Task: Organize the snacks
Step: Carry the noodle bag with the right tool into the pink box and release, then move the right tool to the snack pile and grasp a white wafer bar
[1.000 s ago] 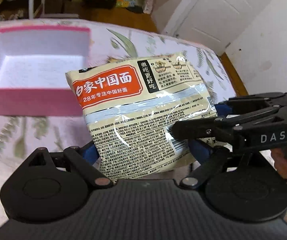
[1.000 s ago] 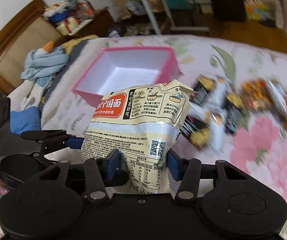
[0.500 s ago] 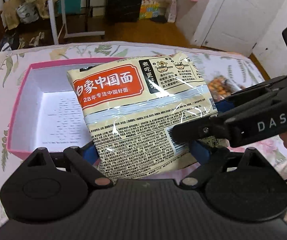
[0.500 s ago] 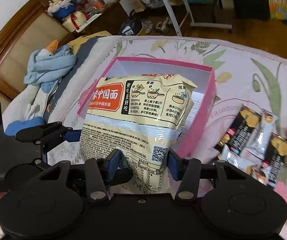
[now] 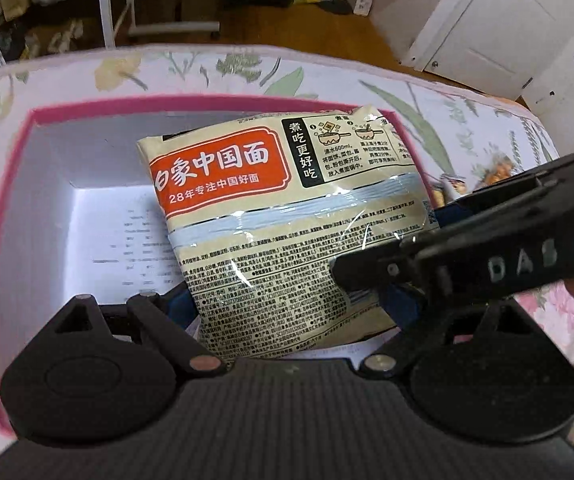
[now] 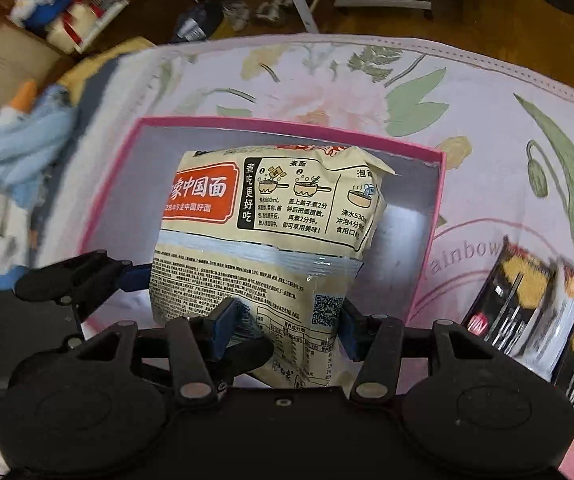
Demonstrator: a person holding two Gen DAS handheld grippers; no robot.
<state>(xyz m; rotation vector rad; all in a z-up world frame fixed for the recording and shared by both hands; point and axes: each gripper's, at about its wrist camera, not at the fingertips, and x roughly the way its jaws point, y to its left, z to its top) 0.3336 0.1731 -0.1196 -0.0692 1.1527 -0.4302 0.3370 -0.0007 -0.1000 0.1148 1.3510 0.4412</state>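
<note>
**Both hand-held grippers lower noodle packet into pink box**

Left hand-held gripper (image 5: 291, 312) clamps the instant noodle packet (image 5: 287, 224) across its full width, jaws spread wide. Right hand-held gripper (image 6: 287, 326) straddles the packet's near end; its jaws have just been opening, and whether its pads touch the wrapper I cannot tell. The packet hangs tilted inside the pink box (image 5: 15, 216), above its white floor, likely held two-handed so it goes in without flopping. Other snack packets (image 6: 527, 304) lie on the floral bed cover (image 6: 367, 80) right of the box.

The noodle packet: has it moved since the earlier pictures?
Yes. The noodle packet, earlier short of the pink box, now hangs over its inside, carried by both grippers.
</note>
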